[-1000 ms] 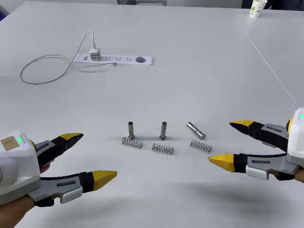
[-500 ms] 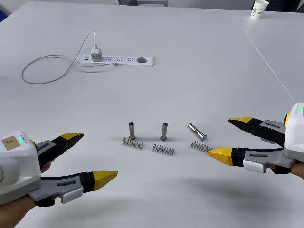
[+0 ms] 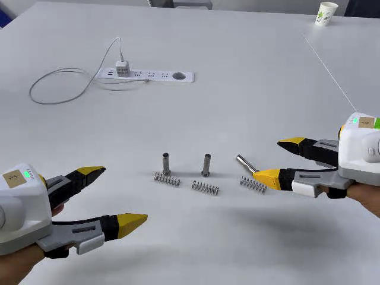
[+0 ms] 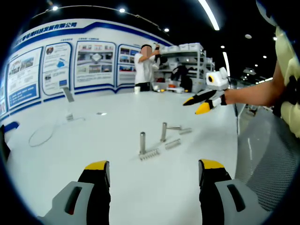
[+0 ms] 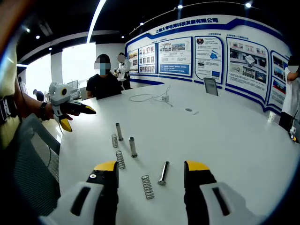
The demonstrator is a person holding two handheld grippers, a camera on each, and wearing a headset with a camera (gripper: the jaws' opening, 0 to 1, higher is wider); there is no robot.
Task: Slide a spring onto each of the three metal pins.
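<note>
My right gripper (image 3: 274,159) stood wide open and empty, the lying pin (image 3: 244,163) just ahead of its tips; I judged grasping it came next.

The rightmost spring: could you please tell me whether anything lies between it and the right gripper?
Nothing visible does. The right gripper is open just beside the rightmost spring; the lying pin rests alongside, not between them.

**Wall lettering too small to read**

A line of white Chinese characters runs along the blue band (image 5: 187,21) above the far wall's poster panels (image 5: 208,51), too small to read. The tan sticker (image 3: 10,178) on the left gripper (image 3: 122,195) carries an illegible mark.
</note>
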